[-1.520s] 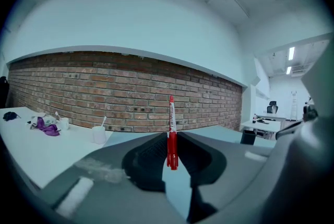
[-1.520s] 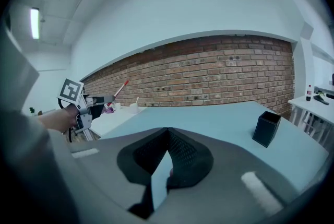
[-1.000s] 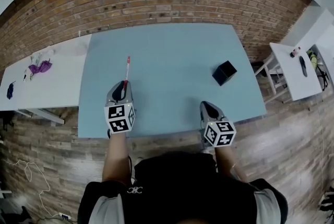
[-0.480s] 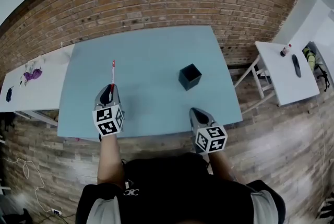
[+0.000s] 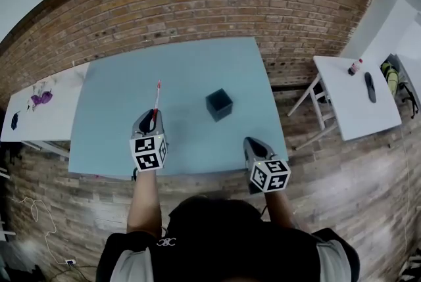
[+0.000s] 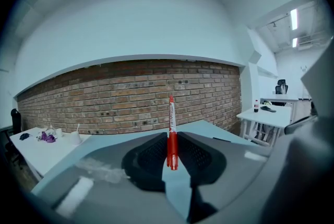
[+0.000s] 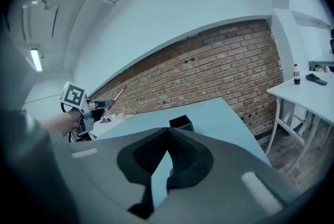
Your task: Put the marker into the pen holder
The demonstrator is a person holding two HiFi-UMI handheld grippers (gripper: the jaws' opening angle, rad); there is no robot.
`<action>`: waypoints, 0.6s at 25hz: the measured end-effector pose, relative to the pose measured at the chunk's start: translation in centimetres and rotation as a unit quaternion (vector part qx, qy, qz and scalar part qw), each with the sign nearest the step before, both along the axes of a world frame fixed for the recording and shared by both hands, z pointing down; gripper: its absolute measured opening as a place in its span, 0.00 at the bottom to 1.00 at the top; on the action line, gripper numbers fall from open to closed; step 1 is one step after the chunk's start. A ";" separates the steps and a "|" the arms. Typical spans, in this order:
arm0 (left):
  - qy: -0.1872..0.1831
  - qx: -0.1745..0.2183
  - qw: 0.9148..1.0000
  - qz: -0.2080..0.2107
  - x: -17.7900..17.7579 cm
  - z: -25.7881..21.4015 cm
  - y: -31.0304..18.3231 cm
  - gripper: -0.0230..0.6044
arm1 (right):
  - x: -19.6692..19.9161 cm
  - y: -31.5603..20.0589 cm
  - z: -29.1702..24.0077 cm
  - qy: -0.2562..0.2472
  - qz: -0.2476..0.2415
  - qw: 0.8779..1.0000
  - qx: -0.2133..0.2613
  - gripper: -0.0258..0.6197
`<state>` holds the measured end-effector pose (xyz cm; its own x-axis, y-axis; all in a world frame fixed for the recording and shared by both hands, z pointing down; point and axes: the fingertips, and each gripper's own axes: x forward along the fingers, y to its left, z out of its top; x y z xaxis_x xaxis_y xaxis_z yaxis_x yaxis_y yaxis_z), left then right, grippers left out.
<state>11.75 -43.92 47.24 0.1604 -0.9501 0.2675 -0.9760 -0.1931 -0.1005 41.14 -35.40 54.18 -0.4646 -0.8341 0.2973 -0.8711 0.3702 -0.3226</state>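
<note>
A red marker (image 5: 156,96) sticks out forward from my left gripper (image 5: 152,115), which is shut on its lower end over the blue table (image 5: 184,70). In the left gripper view the marker (image 6: 171,134) stands upright between the two dark pads of the left gripper (image 6: 170,139). The black square pen holder (image 5: 219,104) stands on the table to the right of the marker, apart from it. My right gripper (image 5: 253,144) hovers at the table's near edge, right of the holder, with its jaw tips together and nothing in them. The right gripper view shows the holder (image 7: 181,122) just beyond the right gripper (image 7: 168,130).
A white table (image 5: 39,119) with small purple items stands at the left. Another white table (image 5: 355,106) at the right carries a bottle (image 5: 355,67) and a dark object (image 5: 370,87). A brick wall runs behind the blue table, and cables lie on the floor at the lower left.
Both grippers have shifted right along the table's near edge. The left one, still holding the marker, is closer to the holder. The right one now stands right of the holder.
</note>
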 end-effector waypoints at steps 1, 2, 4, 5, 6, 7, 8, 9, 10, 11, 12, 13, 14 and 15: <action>-0.006 -0.001 1.000 0.003 0.2 -0.1 -0.3 0.14 | 0.2 -0.3 -0.1 0.001 0.003 1.000 0.001 0.05; -0.012 -0.002 1.000 0.006 0.4 -0.1 -0.7 0.14 | 0.4 -0.6 -0.3 0.002 0.005 1.000 0.002 0.05; -0.014 -0.005 1.000 0.013 0.8 0.0 -1.3 0.14 | 0.9 -1.1 -0.6 0.004 0.013 1.000 0.004 0.05; -0.010 -0.007 1.000 0.017 1.1 0.1 -1.7 0.14 | 1.2 -1.3 -0.8 0.004 0.019 1.000 0.005 0.05; -0.005 -0.009 1.000 0.022 1.4 0.1 -1.9 0.14 | 1.5 -1.5 -1.0 0.003 0.024 1.000 0.007 0.05; -0.005 -0.011 1.000 0.028 1.7 0.2 -2.2 0.14 | 1.7 -1.7 -1.2 0.002 0.029 1.000 0.008 0.05; -0.012 -0.013 0.999 0.035 2.0 0.2 -2.5 0.14 | 1.8 -1.8 -1.4 0.002 0.032 0.999 0.010 0.05; -0.025 -0.017 0.999 0.042 2.2 0.4 -2.8 0.14 | 1.9 -2.0 -1.5 0.003 0.034 0.999 0.011 0.05; -0.041 -0.021 0.998 0.050 2.4 0.7 -3.1 0.14 | 1.9 -2.1 -1.6 0.004 0.036 0.999 0.013 0.05; -0.057 -0.027 0.996 0.058 2.5 1.0 -3.5 0.14 | 2.0 -2.2 -1.6 0.004 0.038 0.999 0.014 0.05; -0.073 -0.033 0.995 0.065 2.6 1.4 -3.8 0.14 | 2.1 -2.3 -1.7 0.003 0.041 0.999 0.015 0.05; -0.086 -0.039 0.993 0.072 2.6 1.9 -4.2 0.14 | 2.3 -2.4 -1.7 0.003 0.044 0.999 0.016 0.05; -0.099 -0.046 0.991 0.079 2.7 2.3 -4.6 0.14 | 2.4 -2.4 -1.8 0.003 0.048 0.999 0.017 0.05; -0.113 -0.052 0.988 0.087 3.0 2.5 -5.0 0.14 | 2.7 -2.4 -1.8 0.003 0.052 0.998 0.017 0.05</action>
